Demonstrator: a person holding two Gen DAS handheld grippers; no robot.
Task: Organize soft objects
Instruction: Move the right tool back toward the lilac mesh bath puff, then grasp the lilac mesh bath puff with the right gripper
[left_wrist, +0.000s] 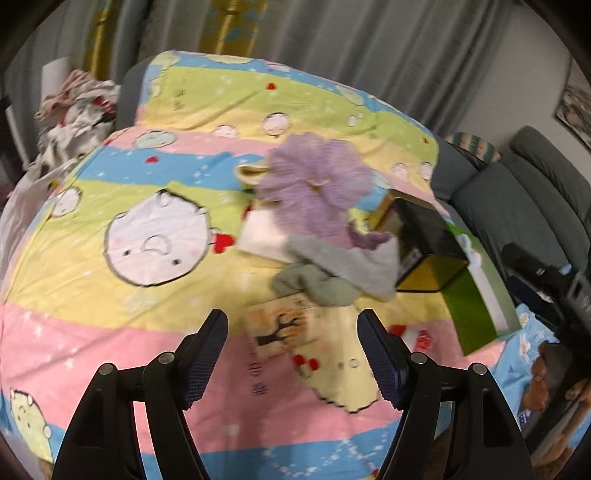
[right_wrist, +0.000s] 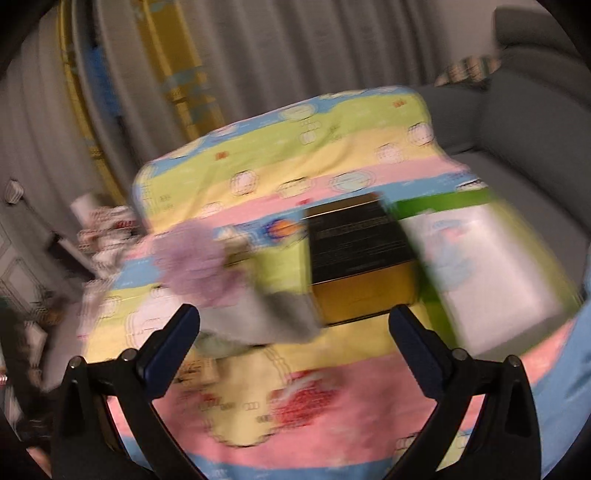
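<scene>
A lilac fluffy cloth (left_wrist: 314, 177) lies on the striped cartoon bedspread (left_wrist: 110, 325), partly over a white folded piece (left_wrist: 264, 232). Against it lie a grey cloth (left_wrist: 351, 264) and a grey-green one (left_wrist: 314, 286). Nearer me is a small picture card (left_wrist: 284, 326). My left gripper (left_wrist: 291, 354) hovers open above the card, nothing between its fingers. In the blurred right wrist view the lilac cloth (right_wrist: 195, 266) and grey cloth (right_wrist: 273, 317) lie ahead of my right gripper (right_wrist: 293, 339), which is open and empty.
A black-and-gold box (left_wrist: 421, 247) stands right of the cloths, beside a green-and-white box (left_wrist: 480, 306). A heap of patterned laundry (left_wrist: 77, 110) sits at the bed's far left. A grey sofa (left_wrist: 524, 192) runs along the right, curtains (left_wrist: 369, 44) behind.
</scene>
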